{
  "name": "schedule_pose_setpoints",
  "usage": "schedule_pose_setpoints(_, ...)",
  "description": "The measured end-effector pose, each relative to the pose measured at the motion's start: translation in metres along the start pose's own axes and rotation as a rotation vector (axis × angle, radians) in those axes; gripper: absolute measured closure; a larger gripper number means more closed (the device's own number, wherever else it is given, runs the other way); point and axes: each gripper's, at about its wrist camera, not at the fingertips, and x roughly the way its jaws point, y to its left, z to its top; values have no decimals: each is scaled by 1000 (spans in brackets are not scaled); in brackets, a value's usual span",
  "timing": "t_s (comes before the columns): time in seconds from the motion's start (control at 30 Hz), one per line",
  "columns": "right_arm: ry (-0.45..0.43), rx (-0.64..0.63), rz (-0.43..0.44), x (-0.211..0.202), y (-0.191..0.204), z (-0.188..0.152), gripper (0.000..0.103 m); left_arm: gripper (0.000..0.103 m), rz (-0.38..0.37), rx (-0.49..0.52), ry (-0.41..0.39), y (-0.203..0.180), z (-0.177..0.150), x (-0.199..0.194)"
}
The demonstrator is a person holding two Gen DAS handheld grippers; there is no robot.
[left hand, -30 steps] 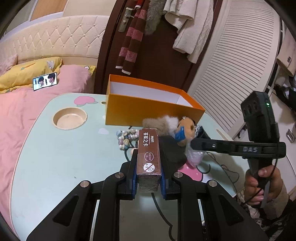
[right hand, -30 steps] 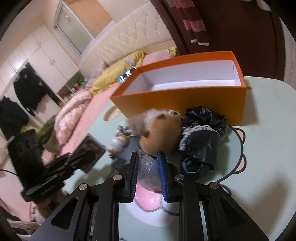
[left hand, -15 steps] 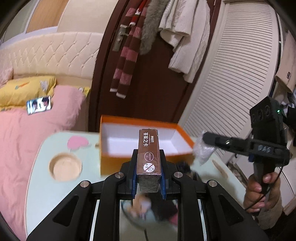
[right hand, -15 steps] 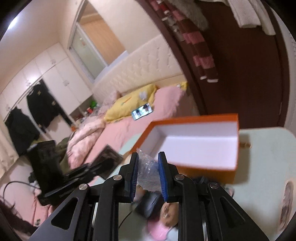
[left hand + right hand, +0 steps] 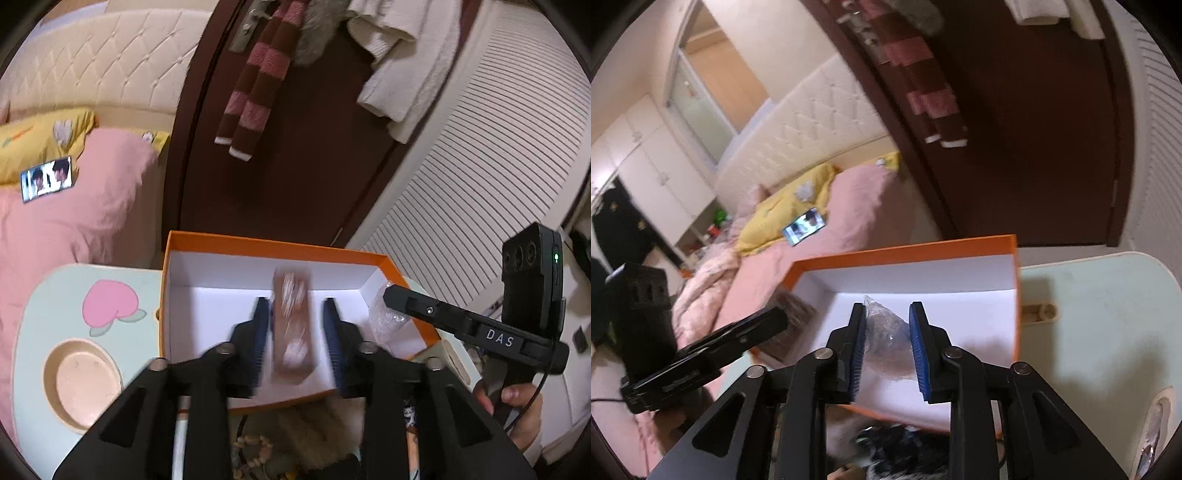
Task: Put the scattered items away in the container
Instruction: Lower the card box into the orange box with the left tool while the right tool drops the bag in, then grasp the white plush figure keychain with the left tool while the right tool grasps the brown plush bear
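An orange box (image 5: 277, 245) with a white inside stands on the mint table; the right wrist view shows its rim (image 5: 905, 251) too. My left gripper (image 5: 295, 301) hangs over the box with its jaws opening. The brown card box (image 5: 293, 328) is blurred between its pads, with a gap on each side. My right gripper (image 5: 887, 304) is over the right half of the box, jaws opening. The clear plastic bag (image 5: 886, 332) still fills the space from pad to pad. From the left wrist view the bag (image 5: 384, 317) hangs at the right gripper's (image 5: 386, 293) tip.
The table has a pink peach print (image 5: 110, 302) and a round recess (image 5: 83, 376) left of the box. A plush toy (image 5: 314, 424) and a bead bracelet (image 5: 255, 443) lie in front of the box. A pink bed and a dark door stand behind. A hand (image 5: 517, 398) grips the right handle.
Both grippers rose from the table items and moved forward over the orange box. The left jaws parted and the card box slid down between them. The right jaws widened slightly around the bag.
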Motion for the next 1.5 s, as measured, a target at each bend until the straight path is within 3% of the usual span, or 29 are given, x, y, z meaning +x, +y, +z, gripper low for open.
schedule_pose_setpoints(0.07,-21,17,-1,-3,-3,0,42,32,30,1,-23,2,-1,-5)
schedule_pose_setpoints(0.1,-35,21,0,-7,-4,-1,41,30,48,2,-38,3,-1,-10)
schedule_pose_setpoints(0.3,-89,-22,-34,-32,3,-7,34,30,102,21,-74,11,-12,-44)
schedule_pose_setpoints(0.47,-121,-73,-61,-59,15,-27,33,30,186,55,-28,14,-38,-66)
schedule_pose_setpoints(0.63,-87,-158,1,-73,43,-64,33,30,149,78,30,-1,-75,-75)
schedule_pose_setpoints(0.77,-57,-232,3,-72,65,-95,36,34,119,75,54,-14,-96,-69)
schedule_pose_setpoints(0.83,-37,-252,-23,-67,69,-105,43,47,107,71,59,-17,-103,-65)
schedule_pose_setpoints(0.87,-29,-256,-43,-63,69,-108,49,59,108,74,62,-18,-106,-63)
schedule_pose_setpoints(0.9,-18,-254,-54,-60,68,-111,57,64,109,77,72,-19,-108,-59)
schedule_pose_setpoints(1.0,-1,-241,-49,-55,65,-115,60,64,105,68,81,-18,-111,-55)
schedule_pose_setpoints(1.27,90,-264,-145,-32,61,-128,60,63,141,73,116,-19,-111,-45)
schedule_pose_setpoints(1.5,92,-284,-167,-31,60,-131,64,67,152,50,160,-13,-112,-39)
